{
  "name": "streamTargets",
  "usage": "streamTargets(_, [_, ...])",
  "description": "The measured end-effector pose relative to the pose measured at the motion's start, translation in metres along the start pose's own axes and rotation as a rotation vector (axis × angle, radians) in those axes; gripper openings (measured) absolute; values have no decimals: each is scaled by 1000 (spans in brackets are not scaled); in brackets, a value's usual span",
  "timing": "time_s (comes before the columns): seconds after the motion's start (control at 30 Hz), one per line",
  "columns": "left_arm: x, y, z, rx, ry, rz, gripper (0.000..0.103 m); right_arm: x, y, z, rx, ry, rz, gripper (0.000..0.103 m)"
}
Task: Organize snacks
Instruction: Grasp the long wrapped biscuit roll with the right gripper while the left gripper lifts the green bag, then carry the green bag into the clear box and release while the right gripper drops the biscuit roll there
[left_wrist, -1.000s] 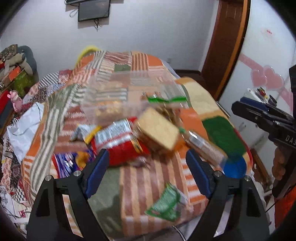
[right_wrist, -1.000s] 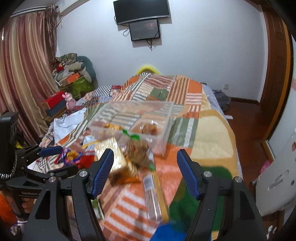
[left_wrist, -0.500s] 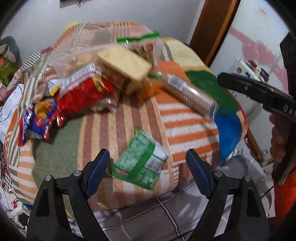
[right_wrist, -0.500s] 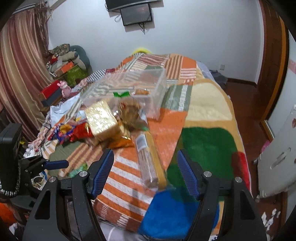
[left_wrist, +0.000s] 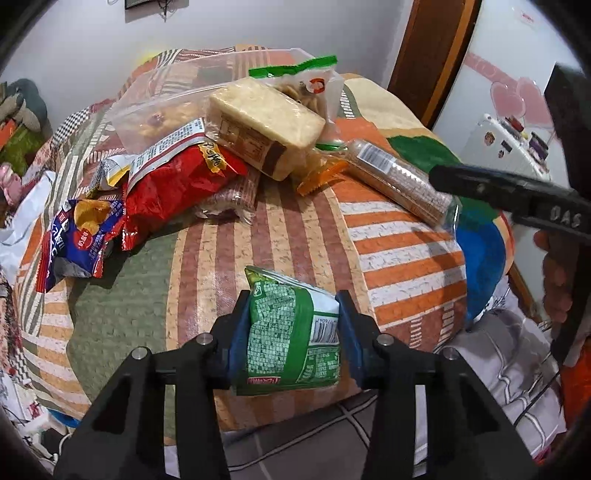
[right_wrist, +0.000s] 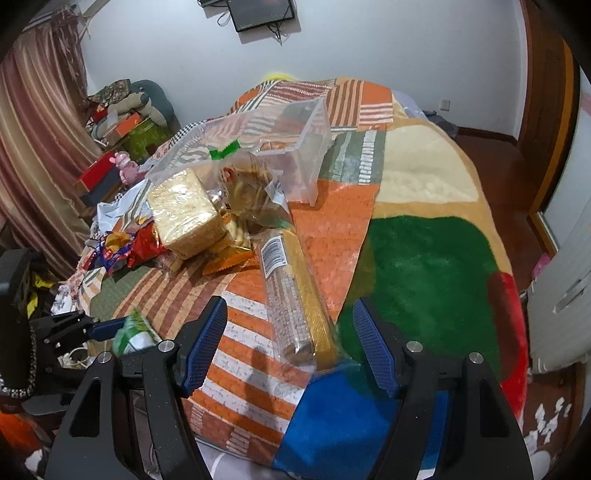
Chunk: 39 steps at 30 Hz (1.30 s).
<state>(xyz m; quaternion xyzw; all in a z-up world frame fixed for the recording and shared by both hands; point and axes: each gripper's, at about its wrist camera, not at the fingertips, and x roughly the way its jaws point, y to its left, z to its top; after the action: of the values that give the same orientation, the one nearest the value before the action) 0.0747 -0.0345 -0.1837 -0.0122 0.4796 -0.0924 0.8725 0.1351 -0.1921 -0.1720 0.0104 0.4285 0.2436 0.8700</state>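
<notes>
Green snack packet (left_wrist: 291, 332) at the bed's (left_wrist: 388, 236) near edge is sitting clamped in my left tongs (left_wrist: 291, 328), right tongs (right_wrist: 290, 347) gaping empty; next I'm judging a lift toward the far clear bin (right_wrist: 295, 147).

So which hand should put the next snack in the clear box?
Probably the left. The left gripper is already shut on the green snack packet, ready to carry. The right gripper is open and empty, with the long cracker sleeve lying between its fingers, ungripped.

only "das" reads clearly, in pale letters on the right gripper (left_wrist: 480, 184) body.
</notes>
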Motion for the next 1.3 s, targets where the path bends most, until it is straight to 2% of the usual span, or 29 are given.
streamTargets(0.27, [1,21,16,-57,-26,19,44,25,1,7,-28,50,12,67])
streamTargets(0.4, [3,29,23,-81,-36,24,44,40,3,8,-50,90,15,53])
streamTargets(0.5, [5,33,24,-98,-38,23,44,48,3,4,-62,99,-20,42])
streamTargets(0.7, [1,33,25,-103,-58,22,44,30,-2,2,-38,65,-6,34])
streamTargets(1.03, [-29,31,37,-93,-151,25,44,-7,-4,10,-12,-33,13,33])
streamTargets(1.3, [-53,42,59,-112,-239,39,44,-26,13,37,-21,-146,45,33])
